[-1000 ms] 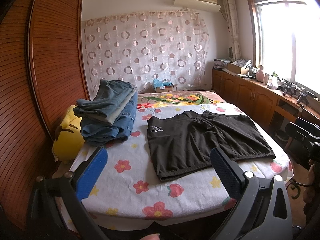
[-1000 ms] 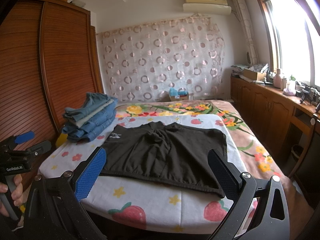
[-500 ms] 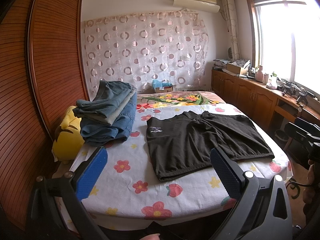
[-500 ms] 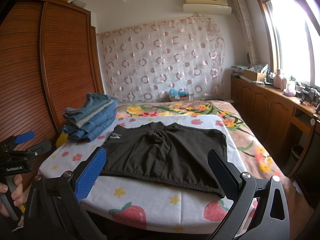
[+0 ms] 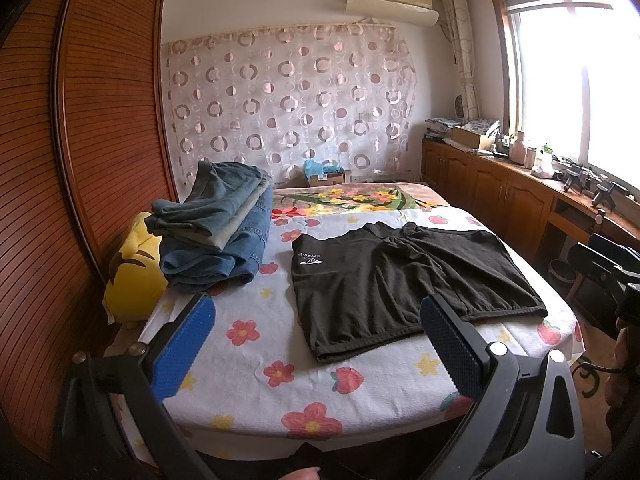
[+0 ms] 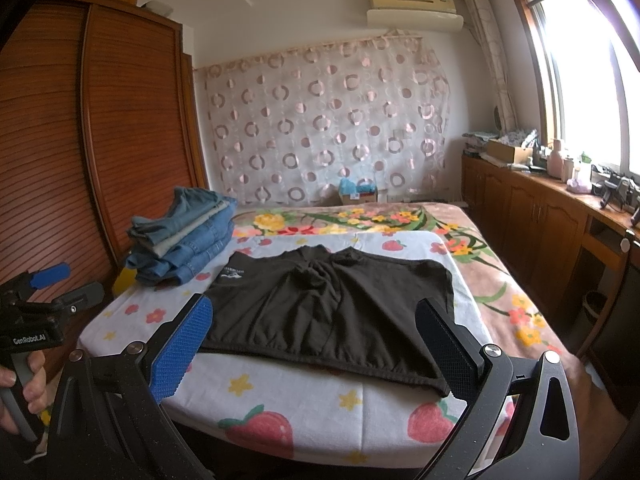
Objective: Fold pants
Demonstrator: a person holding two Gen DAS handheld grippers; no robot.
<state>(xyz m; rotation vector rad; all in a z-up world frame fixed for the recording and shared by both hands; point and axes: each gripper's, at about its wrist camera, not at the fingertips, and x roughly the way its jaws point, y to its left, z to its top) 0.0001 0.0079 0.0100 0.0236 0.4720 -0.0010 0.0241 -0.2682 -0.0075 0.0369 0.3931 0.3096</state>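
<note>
Almost nothing has moved since a second ago: our left view has crept a touch nearer the bed, and the right view is unchanged.

From the left wrist, we hold the left gripper (image 5: 316,344) over the near edge of the bed (image 5: 248,364), jaws wide apart and empty. The shorts (image 5: 400,280) lie flat and spread on the flowered sheet, waistband toward us, well beyond the fingertips. A jeans stack (image 5: 216,236) sits at the far left of the bed, next to a yellow plush (image 5: 134,280).

From the right wrist, our right gripper (image 6: 314,352) also stands with jaws wide apart, holding nothing, short of the near hem of the shorts (image 6: 332,304). At the left edge we see a hand (image 6: 18,392) gripping the other tool's handle.

We judge the folding not begun: no crease or fold shows, so every fold is left, starting with taking hold of an edge.
</note>
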